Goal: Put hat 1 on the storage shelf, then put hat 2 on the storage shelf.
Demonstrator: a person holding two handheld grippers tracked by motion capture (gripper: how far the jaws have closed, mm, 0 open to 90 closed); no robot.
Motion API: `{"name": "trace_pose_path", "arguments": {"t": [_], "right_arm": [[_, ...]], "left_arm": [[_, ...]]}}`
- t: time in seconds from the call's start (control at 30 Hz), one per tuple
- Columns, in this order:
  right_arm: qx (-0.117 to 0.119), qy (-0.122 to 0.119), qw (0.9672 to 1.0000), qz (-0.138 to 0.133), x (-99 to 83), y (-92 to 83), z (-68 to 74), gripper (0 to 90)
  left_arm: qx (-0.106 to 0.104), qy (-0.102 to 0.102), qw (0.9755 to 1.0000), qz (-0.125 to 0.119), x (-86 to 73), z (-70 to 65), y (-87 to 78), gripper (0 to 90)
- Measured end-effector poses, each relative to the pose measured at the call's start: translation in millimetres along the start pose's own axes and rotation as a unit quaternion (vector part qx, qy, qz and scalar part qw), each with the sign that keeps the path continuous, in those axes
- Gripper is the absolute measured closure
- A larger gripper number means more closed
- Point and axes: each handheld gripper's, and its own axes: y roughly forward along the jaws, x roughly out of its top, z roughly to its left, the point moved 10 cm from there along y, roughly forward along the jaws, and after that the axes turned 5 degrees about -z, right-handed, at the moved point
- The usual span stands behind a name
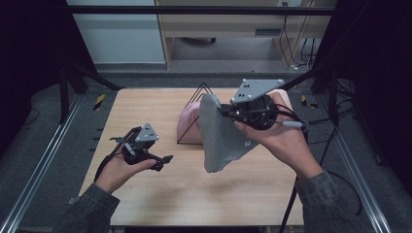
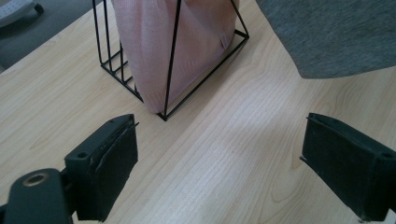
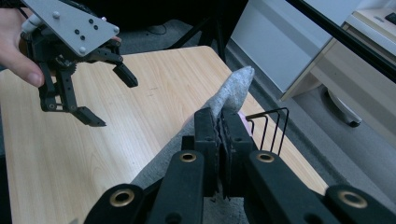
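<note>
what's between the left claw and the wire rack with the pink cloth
Bare table: in the left gripper view, nothing lies between the open left claw and the wire rack.

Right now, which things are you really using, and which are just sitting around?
Part of the job:
- grey cloth, pinched in the right gripper
- black wire rack
- pink cloth standing in the rack
- left gripper, jaws open, holding nothing

Just sitting around:
- wooden desk beyond the table
- cables on the floor

Grey cloth (image 3: 229, 93) pinched in right gripper (image 3: 220, 135), apparently lifted.
</note>
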Motion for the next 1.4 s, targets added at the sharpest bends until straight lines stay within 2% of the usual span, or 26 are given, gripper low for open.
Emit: {"name": "trace_pose_path", "arguments": {"t": [0.27,0.6,0.67,0.83,0.97,1.07,1.23,1.37,1.4], "right_arm": [[0.003,-0.004,1.0000,-0.001,11.0,5.7,-0.6,87.2],[0.004,-0.026,0.9996,-0.004,40.1,11.4,3.3,87.2],[0.004,-0.031,0.9995,-0.006,46.1,13.0,3.8,87.2],[0.005,-0.040,0.9992,-0.004,56.6,16.5,6.9,87.2],[0.007,-0.045,0.9989,-0.003,62.5,19.1,9.7,87.2],[0.011,-0.050,0.9987,-0.003,62.4,20.8,12.6,87.2],[0.020,-0.054,0.9983,0.004,52.5,23.8,21.0,87.2],[0.032,-0.058,0.9978,0.008,41.2,26.4,31.4,87.2],[0.035,-0.058,0.9977,0.009,37.9,27.4,33.7,87.2]], "left_arm": [[-0.002,-0.001,1.0000,-0.006,5.7,1.8,-3.3,10.2],[-0.001,-0.001,0.9997,-0.026,27.9,7.3,-12.4,10.3],[-0.006,-0.001,0.9994,-0.034,33.6,6.4,-13.4,10.3],[-0.010,0.008,0.9992,-0.039,40.8,5.2,-13.9,10.3],[-0.011,0.005,0.9988,-0.047,46.7,6.3,-10.6,10.5],[-0.015,0.008,0.9984,-0.053,50.6,9.3,-9.5,10.8],[-0.023,0.017,0.9979,-0.057,55.0,13.1,-9.4,10.8],[-0.037,0.019,0.9969,-0.067,58.6,9.4,-8.7,10.8],[-0.040,0.025,0.9969,-0.064,57.9,7.9,-8.2,10.8]]}}
